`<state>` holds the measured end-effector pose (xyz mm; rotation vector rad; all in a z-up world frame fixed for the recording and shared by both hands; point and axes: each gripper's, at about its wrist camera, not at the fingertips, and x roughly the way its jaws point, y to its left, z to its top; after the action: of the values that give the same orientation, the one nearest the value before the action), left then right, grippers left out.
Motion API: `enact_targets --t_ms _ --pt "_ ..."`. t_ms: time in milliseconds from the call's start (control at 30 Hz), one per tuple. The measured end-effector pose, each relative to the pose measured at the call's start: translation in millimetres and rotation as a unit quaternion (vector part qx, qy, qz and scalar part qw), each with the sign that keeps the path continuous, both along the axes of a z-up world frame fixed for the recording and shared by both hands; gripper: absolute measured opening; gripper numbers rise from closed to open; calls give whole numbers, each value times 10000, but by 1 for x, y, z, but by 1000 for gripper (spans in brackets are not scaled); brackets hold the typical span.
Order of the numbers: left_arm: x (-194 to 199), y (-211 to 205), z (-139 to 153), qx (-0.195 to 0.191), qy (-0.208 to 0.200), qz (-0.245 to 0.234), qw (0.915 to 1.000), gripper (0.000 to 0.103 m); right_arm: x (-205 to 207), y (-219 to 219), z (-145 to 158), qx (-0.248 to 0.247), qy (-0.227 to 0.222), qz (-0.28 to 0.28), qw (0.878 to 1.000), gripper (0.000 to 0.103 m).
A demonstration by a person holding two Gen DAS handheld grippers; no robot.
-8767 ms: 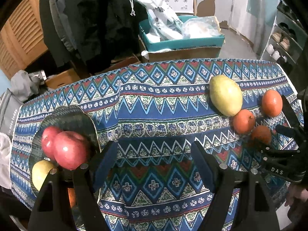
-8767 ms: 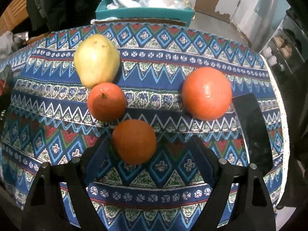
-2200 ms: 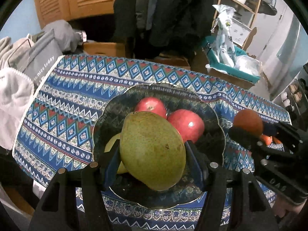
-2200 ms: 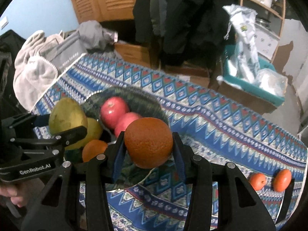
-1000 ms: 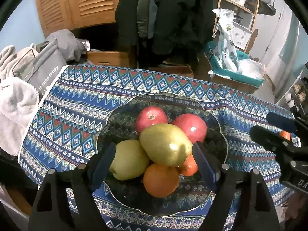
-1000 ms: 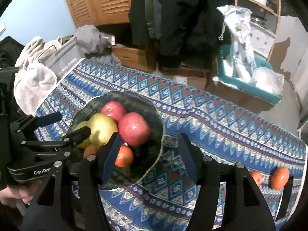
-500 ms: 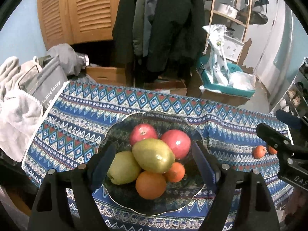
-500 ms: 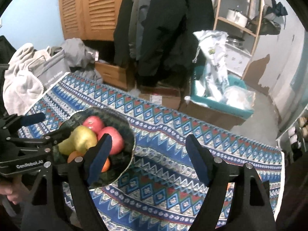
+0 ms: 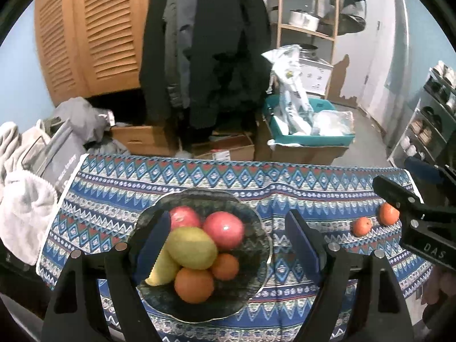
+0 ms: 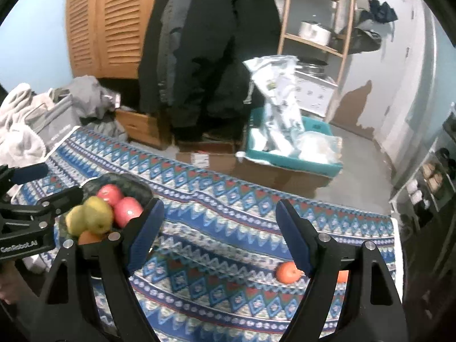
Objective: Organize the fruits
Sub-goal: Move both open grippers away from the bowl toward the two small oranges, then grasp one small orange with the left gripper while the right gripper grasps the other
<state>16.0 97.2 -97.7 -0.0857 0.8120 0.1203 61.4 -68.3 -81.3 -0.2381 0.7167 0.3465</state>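
- Two loose oranges sit on the patterned tablecloth (image 9: 199, 176) near its right end, well apart from the bowl: one orange (image 9: 362, 226) lies just left of the other orange (image 9: 388, 213) in the left wrist view.
- Six fruits fill the dark glass bowl (image 9: 256, 228) toward the left end of the table: two red apples (image 9: 223, 230) at the back, a green mango (image 9: 191, 247) on top in the middle, a yellow-green pear (image 9: 162, 270) at the left, partly behind a gripper finger, and two bowl oranges (image 9: 194, 285) at the front.
- Left gripper (image 9: 228, 245) hangs above the bowl with its jaws wide and nothing between the pads; the fruit seen between them lies below in the bowl.
- Right gripper (image 10: 219, 233) stands over the bare middle of the cloth, jaws wide and empty. In its own view one loose orange shows just inside its right finger (image 10: 296, 242), and the second is mostly hidden behind that finger.
- Each gripper shows at the edge of the other's view, the right one at the right edge of the left wrist view, above the loose oranges.
- Behind the table stand louvred wooden doors (image 9: 85, 34), hanging dark coats (image 9: 211, 42), cardboard boxes on the floor, a teal crate (image 9: 310, 136) with plastic bags, and a wooden shelf (image 9: 307, 28) bearing a metal pot.
- Grey and white cloths (image 9: 22, 208) are heaped at the table's left end.
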Motion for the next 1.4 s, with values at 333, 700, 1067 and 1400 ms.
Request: enact_targets --t_ms 333,700,1067,1400 --pt "7 -37 12 72 -71 -300 9995 84 -3 -42 11 -186 -357 -450 9982 79" --pt "18 -82 8 103 31 -661 9978 85 -10 -92 19 -257 -562 -847 9945 79" --pt "21 -128 13 248 11 -1014 9945 85 -15 -147 27 -116 -544 -1172 9916 79" --pt "40 -166 -6 143 333 -1326 9905 85 -5 -194 18 -61 -236 -1489 9886 79"
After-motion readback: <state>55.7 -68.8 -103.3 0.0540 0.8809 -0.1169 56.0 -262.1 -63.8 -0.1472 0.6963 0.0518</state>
